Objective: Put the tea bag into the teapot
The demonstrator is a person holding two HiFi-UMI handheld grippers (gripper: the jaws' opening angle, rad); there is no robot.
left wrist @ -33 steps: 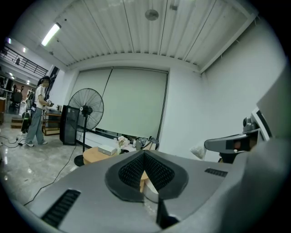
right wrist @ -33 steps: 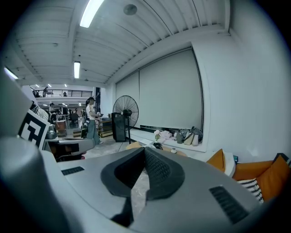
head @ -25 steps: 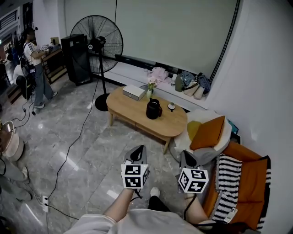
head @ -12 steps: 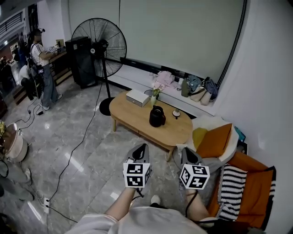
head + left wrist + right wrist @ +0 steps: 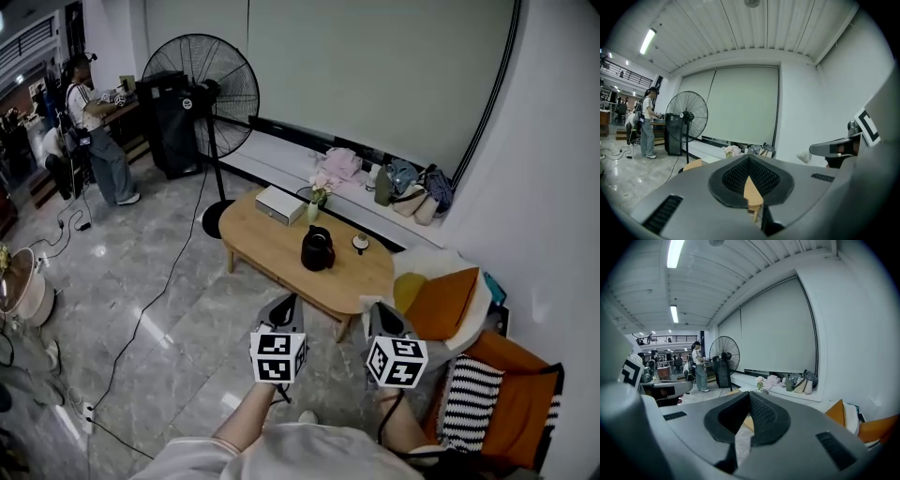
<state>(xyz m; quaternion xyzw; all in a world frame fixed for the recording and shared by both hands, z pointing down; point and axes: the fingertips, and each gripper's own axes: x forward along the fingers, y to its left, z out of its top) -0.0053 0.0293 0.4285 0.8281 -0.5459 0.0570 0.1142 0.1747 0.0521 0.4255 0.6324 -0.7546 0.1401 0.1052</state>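
A black teapot [image 5: 317, 249] stands near the middle of an oval wooden coffee table [image 5: 265, 239]. To its right is a small white dish [image 5: 360, 243] with something dark on it, too small to identify; no tea bag can be made out. My left gripper [image 5: 286, 304] and right gripper [image 5: 381, 314] are held side by side, well short of the table's near edge, pointing toward it. In the left gripper view the left gripper [image 5: 749, 158] has its jaws together with nothing in them. In the right gripper view the right gripper [image 5: 750, 393] is the same.
A white box [image 5: 280, 204] and a small vase of flowers [image 5: 319, 192] sit at the table's far side. A tall standing fan [image 5: 200, 89] and its floor cable [image 5: 155, 300] are left of the table. An orange cushion [image 5: 444, 302] and striped seat are at the right. A person [image 5: 94, 131] stands far left.
The head view has shifted: the table sits a little lower in the frame and less of the striped seat shows. Both grippers stay shut and side by side.
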